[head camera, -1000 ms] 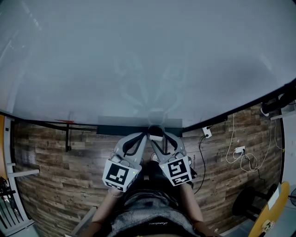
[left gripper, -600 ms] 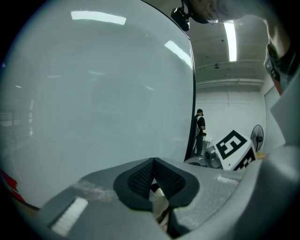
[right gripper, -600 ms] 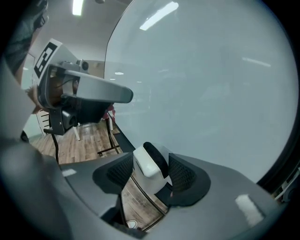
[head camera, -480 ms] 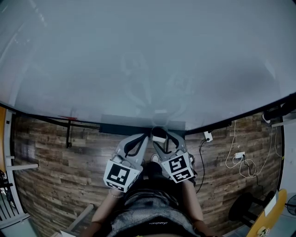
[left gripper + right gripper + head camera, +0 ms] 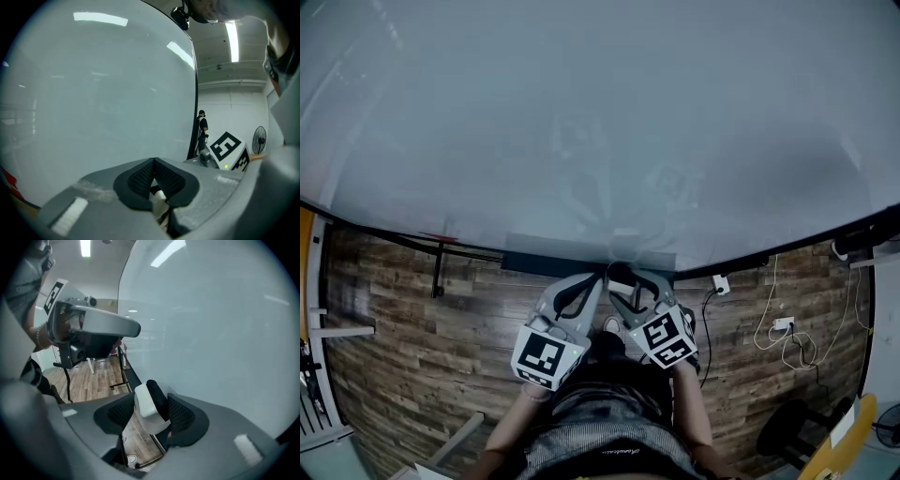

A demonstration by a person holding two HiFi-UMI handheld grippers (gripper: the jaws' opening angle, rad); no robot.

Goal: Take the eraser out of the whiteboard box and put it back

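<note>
A white eraser (image 5: 146, 405) with a black felt face stands tilted between the pads of my right gripper (image 5: 149, 414). Its felt leans on the right pad, and a thin gap shows beside the left pad. These jaws have just been closing a little with the eraser between them. In the head view the eraser (image 5: 621, 277) sits at the dark whiteboard box (image 5: 548, 262), under the big whiteboard (image 5: 600, 122). My left gripper (image 5: 153, 162) is shut on nothing, with its pads meeting. It hangs just left of the right gripper (image 5: 622, 271).
Wooden floor (image 5: 422, 337) lies below the board. A black stand leg (image 5: 438, 272) is at the left. Cables and wall sockets (image 5: 773, 328) are at the right. A person (image 5: 202, 127) and a fan (image 5: 258, 139) stand far off beside the board's edge.
The head view has shifted slightly, so the board's lower edge sits lower. My right gripper has rolled a little, its marker cube turned, with the eraser still between its jaws. The left gripper has not moved.
</note>
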